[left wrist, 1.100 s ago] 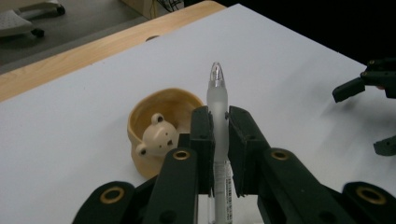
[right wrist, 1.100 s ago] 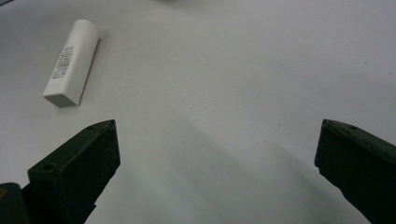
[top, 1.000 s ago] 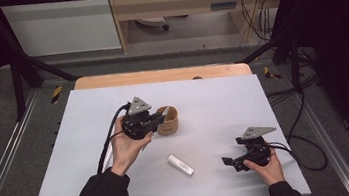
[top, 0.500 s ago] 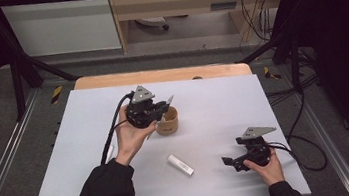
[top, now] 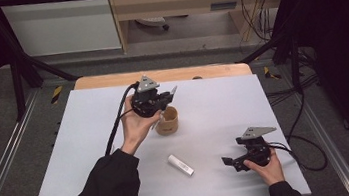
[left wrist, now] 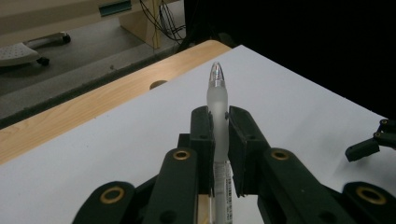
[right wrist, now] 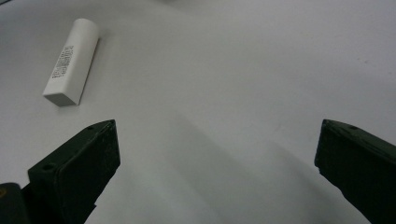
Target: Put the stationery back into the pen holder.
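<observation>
Closest to the person, at the near right of the white table (top: 213, 98), the right gripper (top: 232, 163) rests low by the table's front edge in the person's hand. Its two black jaws stand wide apart with nothing between them, and in the right gripper view only bare table lies in the gap. A little to its left lies a small white cap (top: 180, 165), flat on the table and on its side. In the right gripper view the cap (right wrist: 71, 61) sits up and to the left of the jaws, not touching them, with tiny dark print on it. Farther back, near the middle of the table, stands a short brown cup (top: 167, 121), upright. Just above and beside the cup, the left gripper (top: 166, 98) is held up off the table in the person's other hand, with its black cable hanging down to the left. Its jaws are squeezed tight on a pen (left wrist: 218, 109). In the left gripper view the frosted white pen sticks out past the jaw tips, and its clear pointed end aims away toward the far side of the table. Past the white top, a strip of light wood (top: 110, 80) runs along the far edge of the table.
</observation>
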`<state>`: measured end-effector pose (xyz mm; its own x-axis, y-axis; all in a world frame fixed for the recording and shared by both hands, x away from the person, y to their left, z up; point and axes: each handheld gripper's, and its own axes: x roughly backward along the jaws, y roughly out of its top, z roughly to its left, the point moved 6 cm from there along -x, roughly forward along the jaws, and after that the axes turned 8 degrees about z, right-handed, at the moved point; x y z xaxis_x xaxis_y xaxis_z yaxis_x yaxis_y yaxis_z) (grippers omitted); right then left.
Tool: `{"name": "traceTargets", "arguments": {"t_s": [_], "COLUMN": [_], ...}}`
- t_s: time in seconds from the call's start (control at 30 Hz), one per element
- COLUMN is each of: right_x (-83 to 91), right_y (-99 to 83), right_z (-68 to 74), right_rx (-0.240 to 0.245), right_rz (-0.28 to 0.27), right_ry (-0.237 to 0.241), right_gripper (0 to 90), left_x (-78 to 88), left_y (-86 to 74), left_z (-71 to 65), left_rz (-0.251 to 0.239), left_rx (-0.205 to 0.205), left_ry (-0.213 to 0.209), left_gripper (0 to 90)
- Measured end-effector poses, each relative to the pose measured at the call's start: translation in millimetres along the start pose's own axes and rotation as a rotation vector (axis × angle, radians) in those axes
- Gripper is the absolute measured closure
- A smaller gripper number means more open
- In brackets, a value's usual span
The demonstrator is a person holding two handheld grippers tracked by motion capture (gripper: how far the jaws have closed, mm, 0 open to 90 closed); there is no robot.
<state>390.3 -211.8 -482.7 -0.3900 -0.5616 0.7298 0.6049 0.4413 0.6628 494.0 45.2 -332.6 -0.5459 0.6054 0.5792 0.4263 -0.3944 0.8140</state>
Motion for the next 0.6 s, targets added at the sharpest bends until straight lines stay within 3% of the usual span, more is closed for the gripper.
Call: {"name": "traceTargets", "arguments": {"t_s": [0.3,0.6], "right_x": [-0.2,0.0], "right_y": [0.0,0.1], "right_z": [-0.1,0.2], "right_rx": [0.001,0.002], "right_rz": [-0.001,-0.003], "right_ry": [0.0,0.003], "right_gripper": [0.7,0.6], "left_x": [-15.6,-34.8], "left_y": [12.7,17.4], "left_z": [4.3,4.4], "left_rz": [-0.026,-0.011], "left_rx": [-0.001,-0.024], "left_ry": [-0.003,0.008], "left_gripper": [80.1,80.1]}}
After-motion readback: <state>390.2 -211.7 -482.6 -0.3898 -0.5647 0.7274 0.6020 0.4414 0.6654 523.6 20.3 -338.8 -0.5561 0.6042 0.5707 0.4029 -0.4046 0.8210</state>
